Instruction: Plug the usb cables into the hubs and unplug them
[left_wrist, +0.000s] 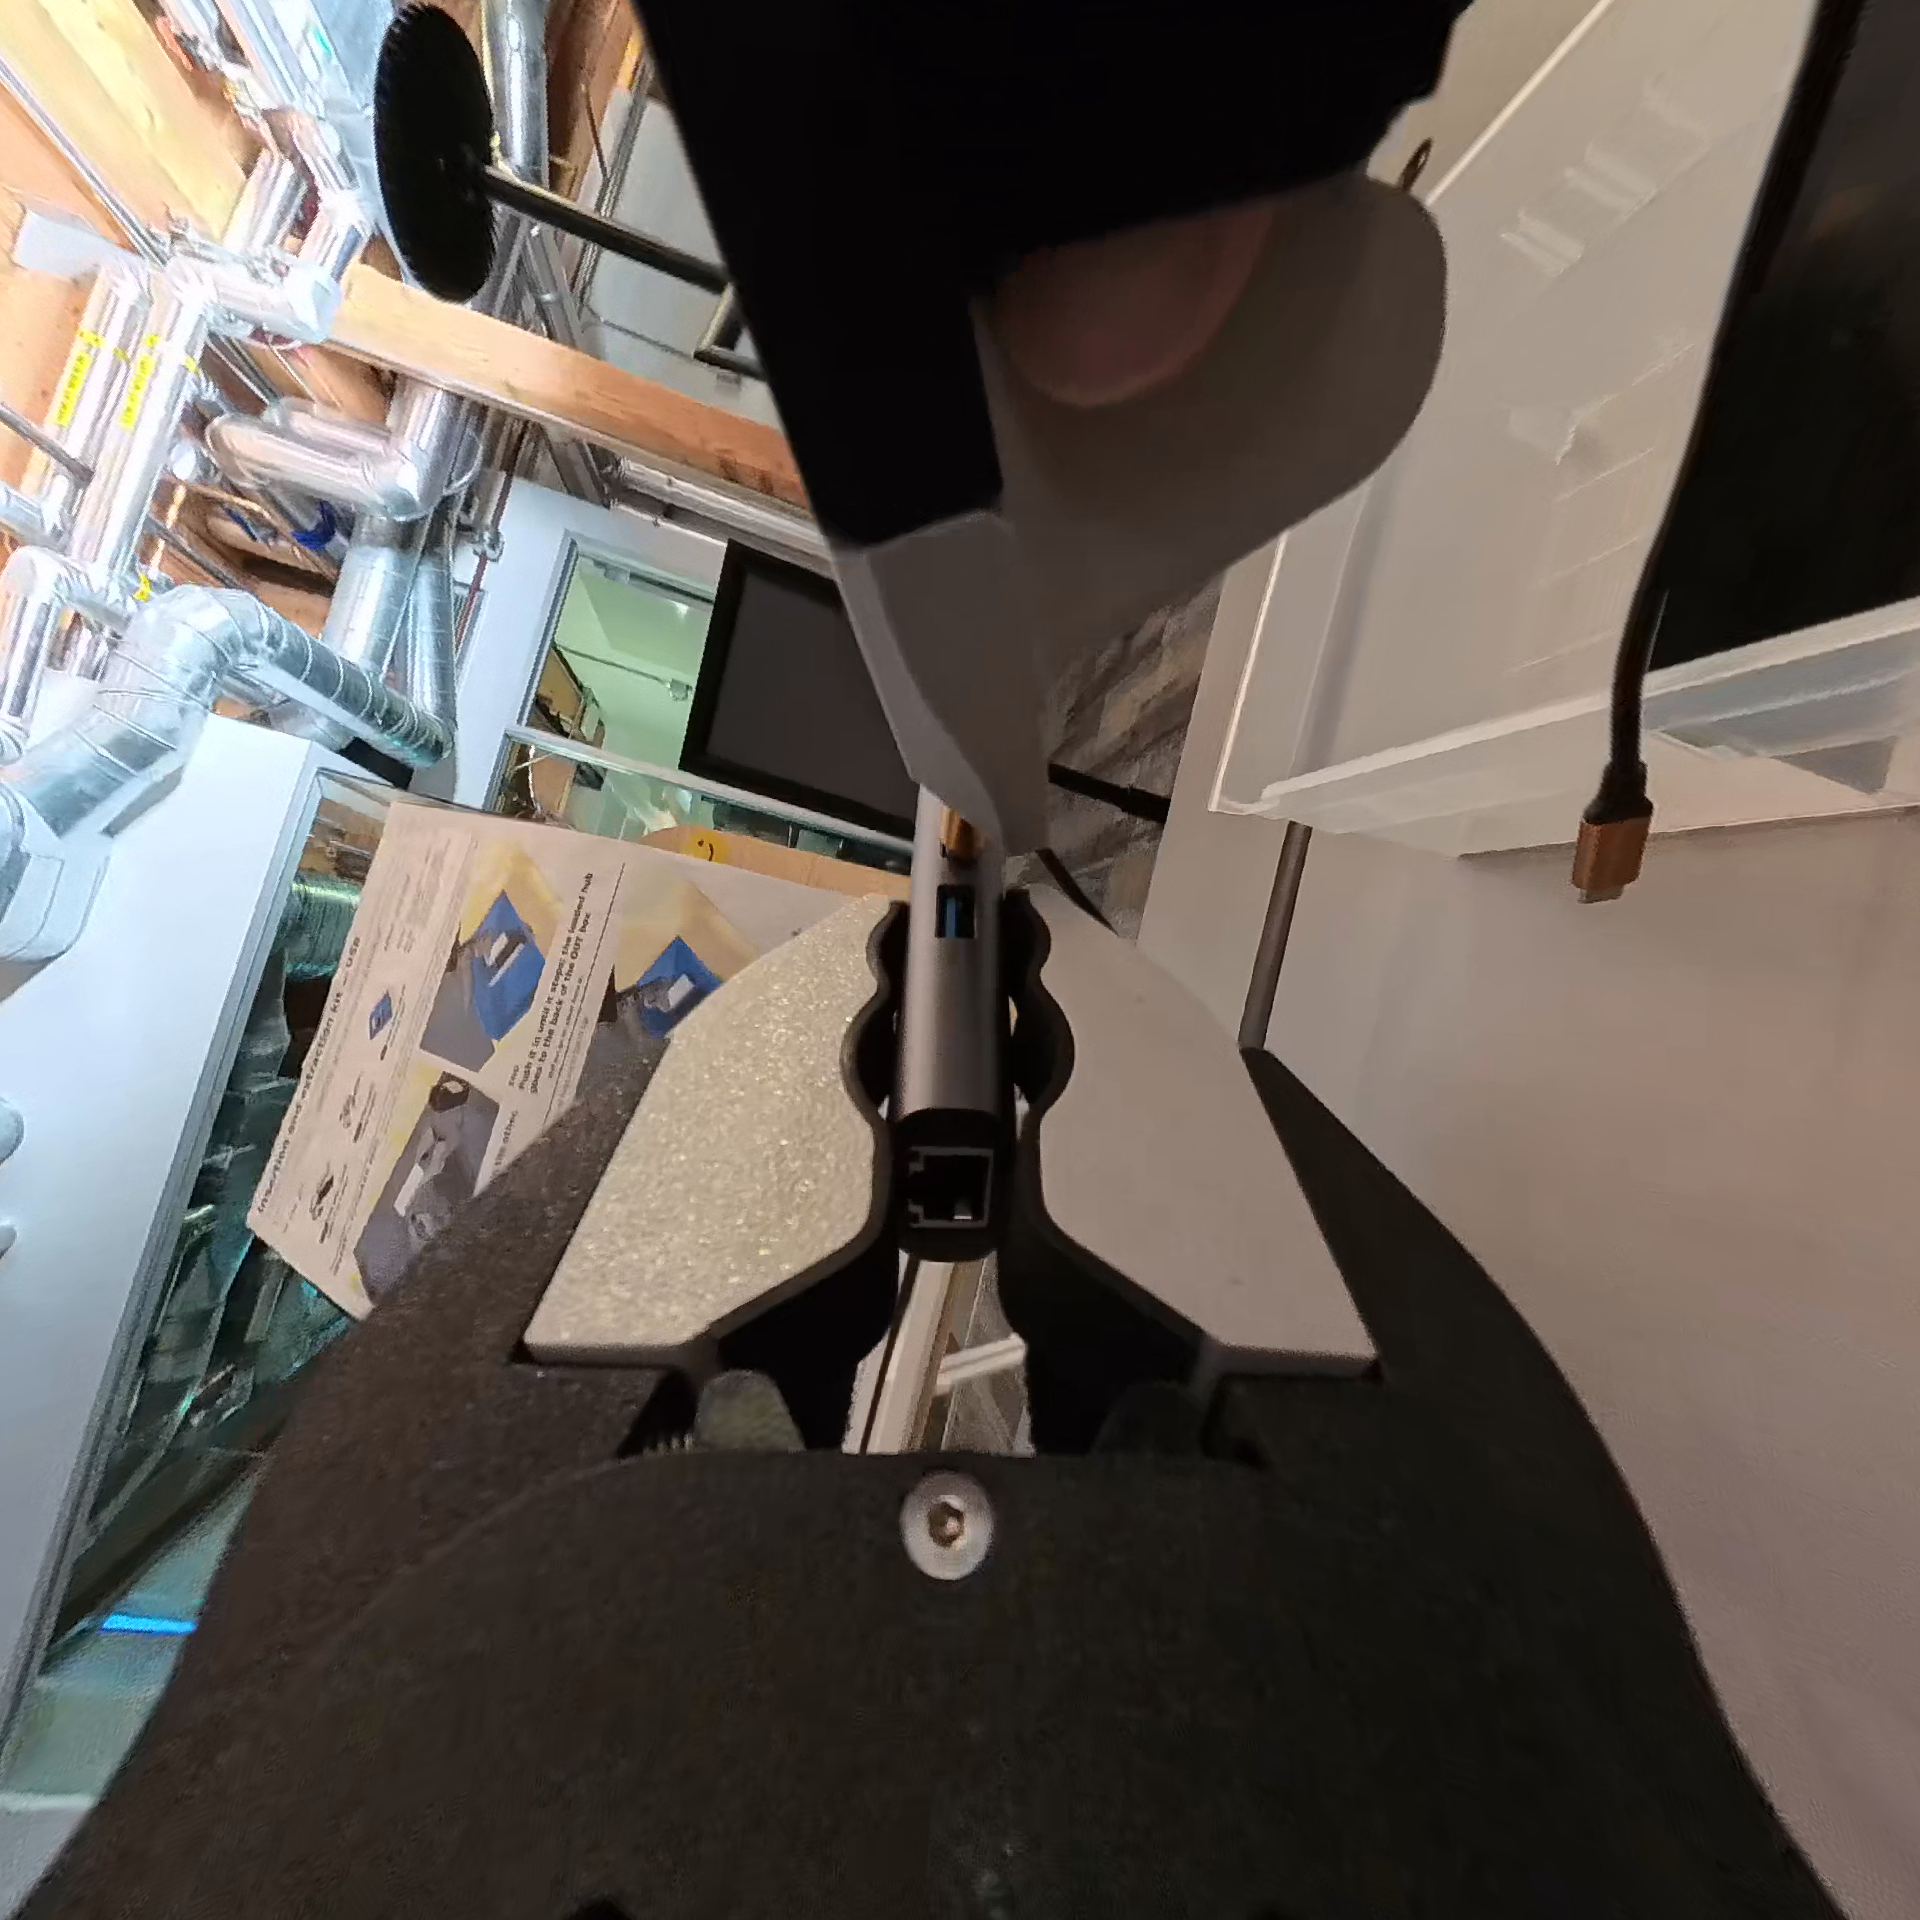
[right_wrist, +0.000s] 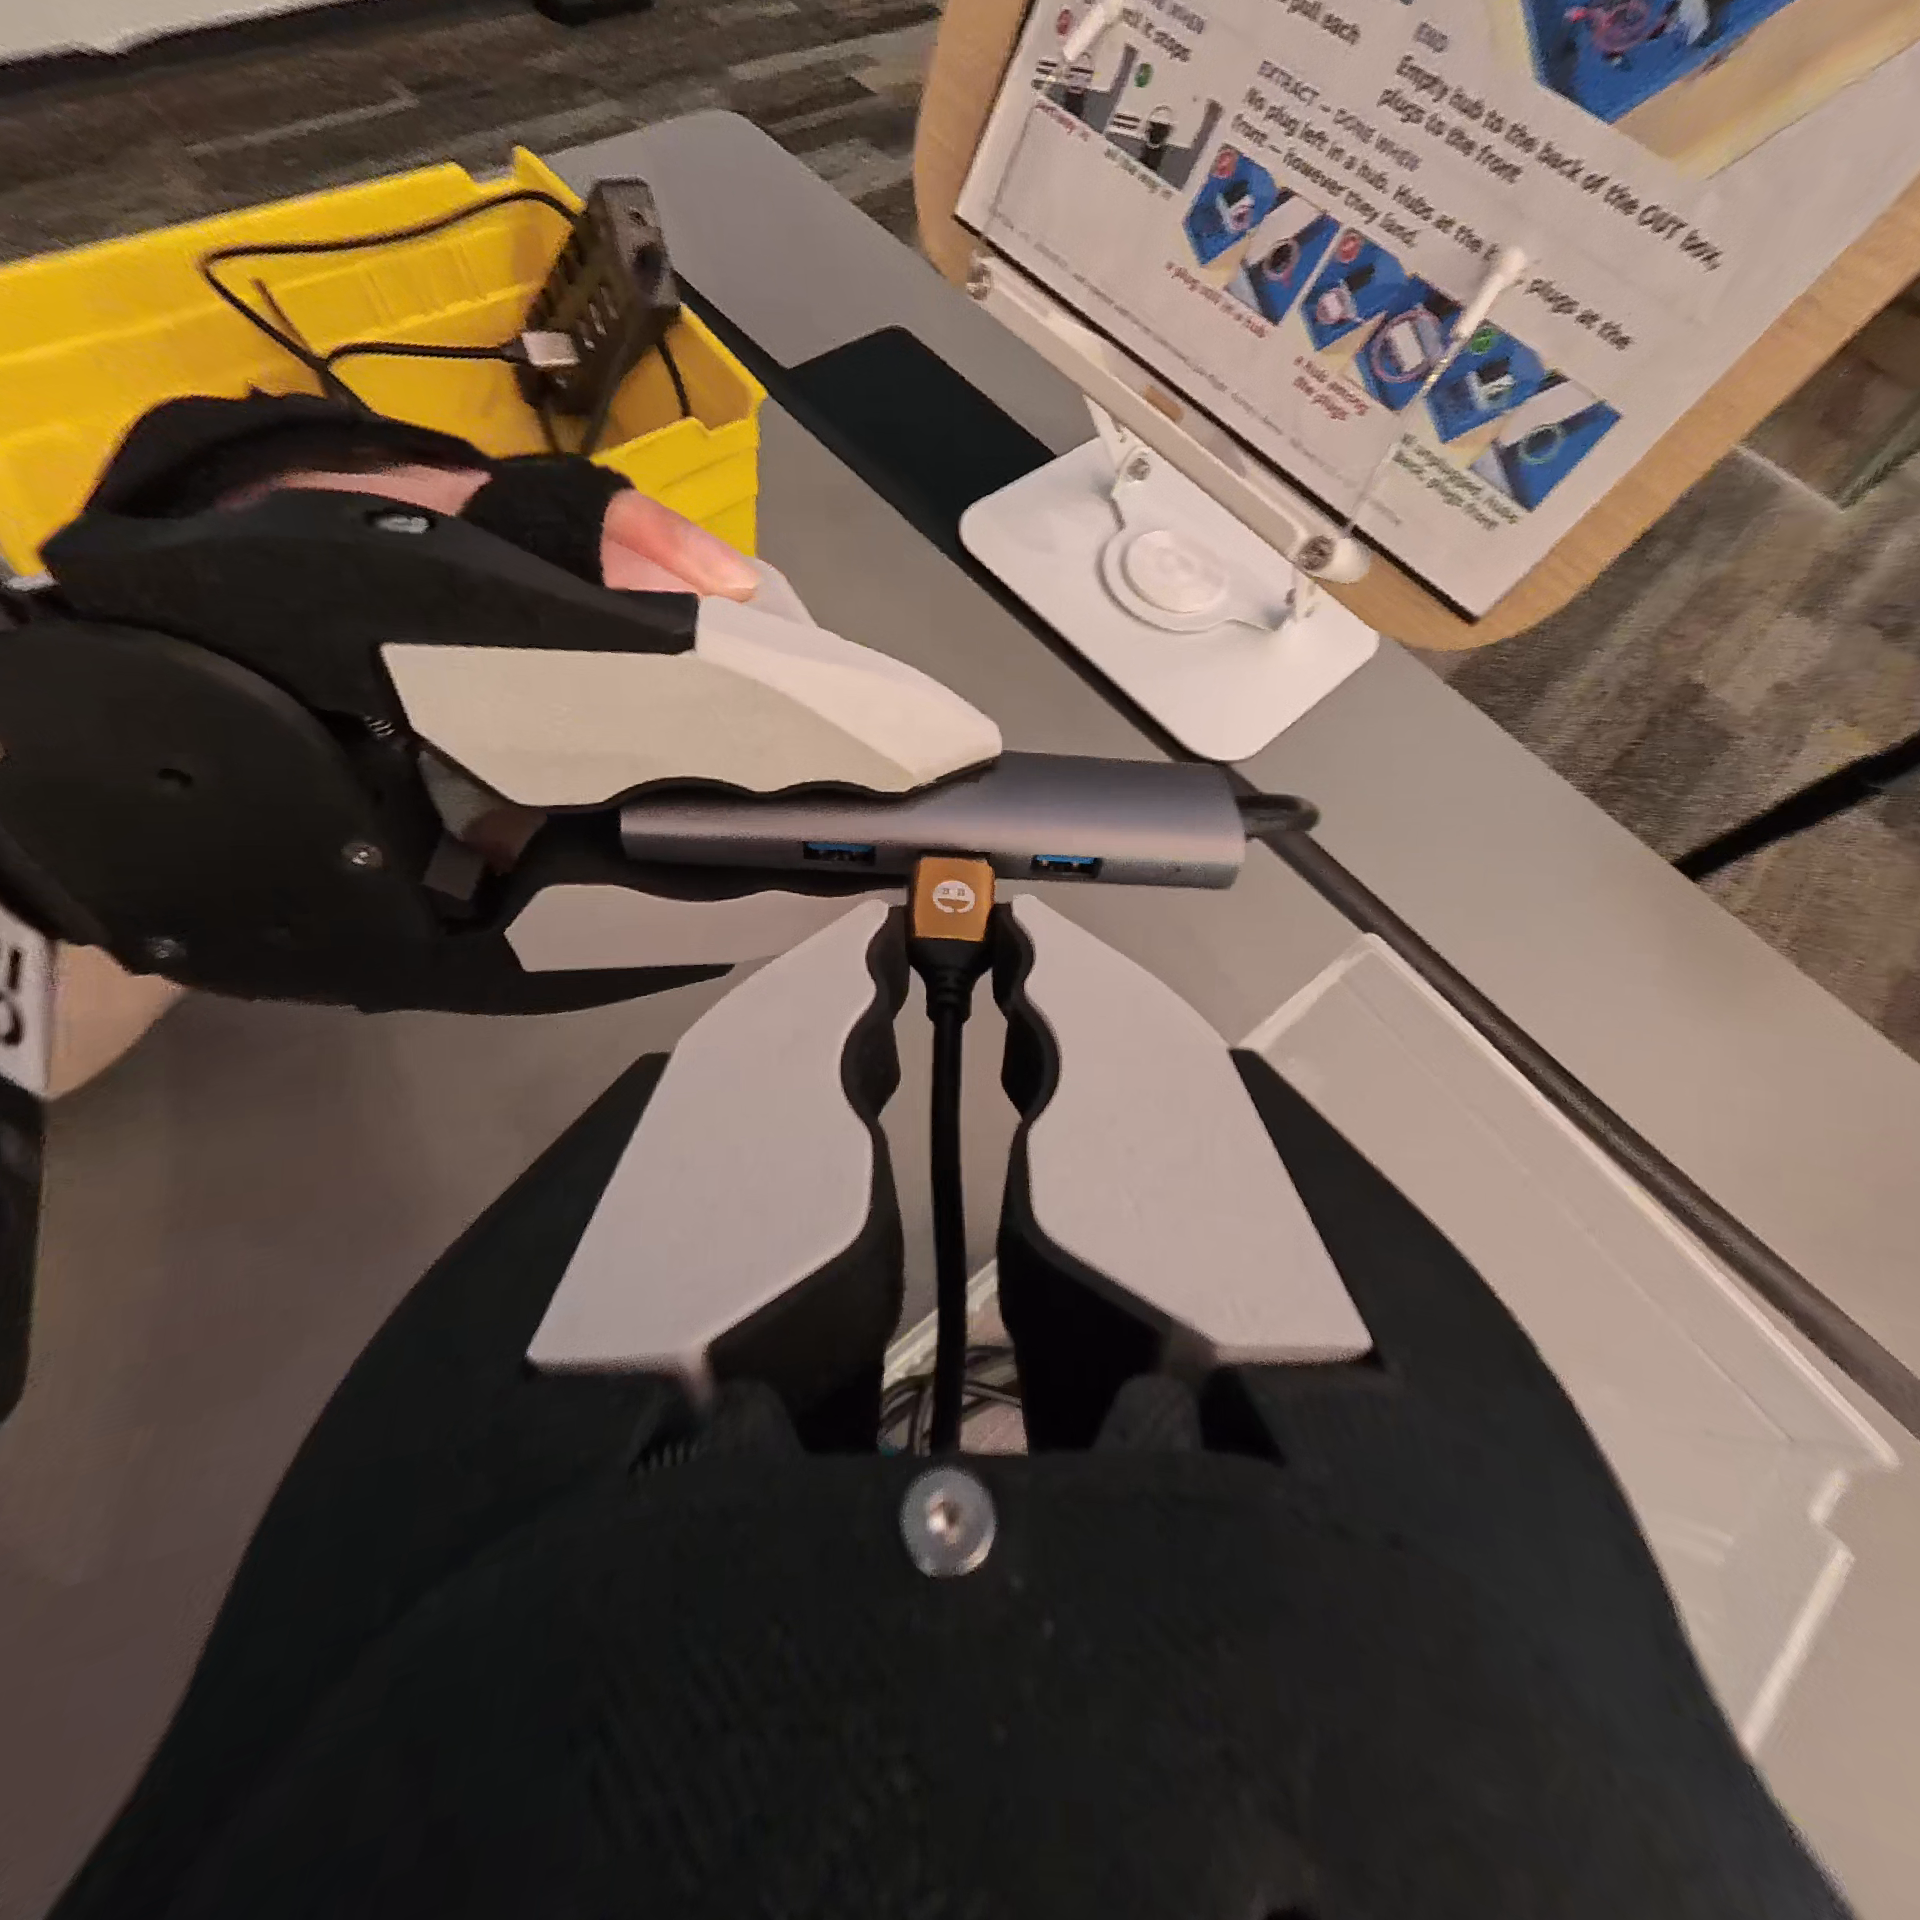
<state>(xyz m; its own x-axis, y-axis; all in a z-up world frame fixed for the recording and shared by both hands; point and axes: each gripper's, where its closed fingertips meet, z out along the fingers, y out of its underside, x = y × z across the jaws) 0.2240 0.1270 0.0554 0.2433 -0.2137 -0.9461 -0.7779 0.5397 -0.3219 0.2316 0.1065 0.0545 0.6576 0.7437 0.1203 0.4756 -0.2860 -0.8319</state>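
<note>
A: Which step is this?

B: A plug at the port, I'd judge. The left gripper (right_wrist: 727, 831) is clamped on the grey hub (right_wrist: 935, 821), holding it level above the grey surface (right_wrist: 312, 1195). The right gripper (right_wrist: 948, 966) is closed around the black cable (right_wrist: 945, 1195) just behind its copper plug (right_wrist: 953, 896), and the plug's front sits against the hub's side, between two blue ports.

A: In or coming out?

B: I cannot tell. The plug looks seated or nearly so; how deep it goes is hidden.

A: And next?

B: If inserting, a straight push along the plug's axis while the left gripper braces the hub. If extracting, a straight pull with no twisting, so the hub doesn't slip.

A: Anything else around?

B: A second hub (right_wrist: 597, 296) with its cable lies in the yellow bin (right_wrist: 208, 312) behind, another copper plug (left_wrist: 1608, 854) hangs by a clear box (left_wrist: 1558, 520), and an instruction sheet (right_wrist: 1351, 260) stands on a white stand (right_wrist: 1174, 623)
</note>
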